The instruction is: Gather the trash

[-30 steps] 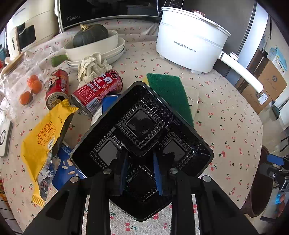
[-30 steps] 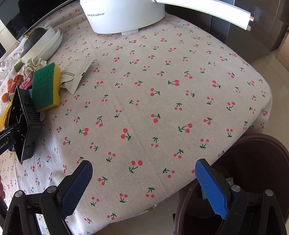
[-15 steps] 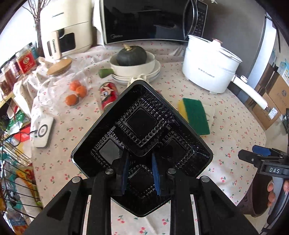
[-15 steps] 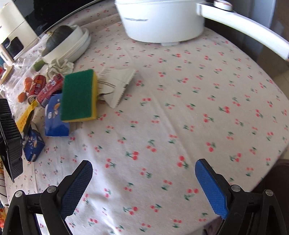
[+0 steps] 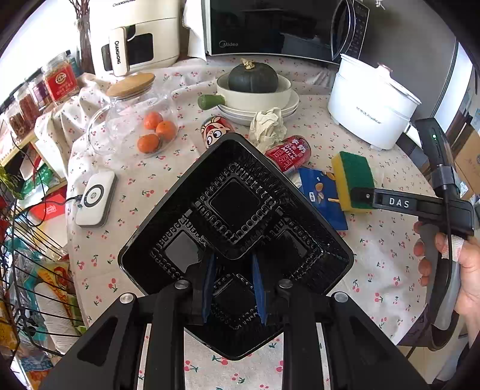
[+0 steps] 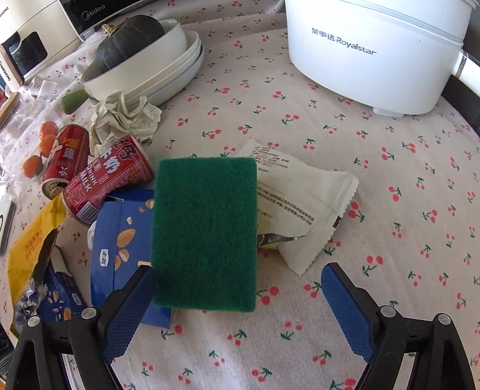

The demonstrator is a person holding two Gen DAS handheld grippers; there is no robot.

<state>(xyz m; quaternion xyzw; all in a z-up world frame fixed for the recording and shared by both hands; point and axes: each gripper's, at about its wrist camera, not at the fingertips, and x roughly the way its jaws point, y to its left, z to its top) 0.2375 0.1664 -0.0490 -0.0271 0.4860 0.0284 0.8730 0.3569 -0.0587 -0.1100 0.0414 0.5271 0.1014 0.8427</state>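
My left gripper [image 5: 232, 264] is shut on the near rim of a black plastic food tray [image 5: 234, 204], held tilted above the table. My right gripper [image 6: 240, 279] hovers over the green and yellow sponge [image 6: 204, 234], its jaws closing. The sponge's near end lies between the pads; the left pad [image 6: 135, 300] is at its corner and the right pad stands clear. Around the sponge lie a white wrapper [image 6: 300, 204], a torn blue snack box [image 6: 120, 240], two red drink cans [image 6: 105, 183], crumpled paper [image 6: 123, 117] and a yellow bag [image 6: 30, 249].
A white electric pot [image 6: 375, 54] stands at the back right. Stacked bowls holding a dark squash [image 6: 141, 60] sit behind the trash. A glass jar with oranges [image 5: 135, 120], a white charger [image 5: 96, 201] and a microwave [image 5: 270, 27] are farther off. A wire rack [image 5: 24, 270] is left of the table.
The left gripper lifted and drew back with the tray. The right gripper swept from the table's edge by the brown bin across to the sponge, and its jaws narrowed a little.
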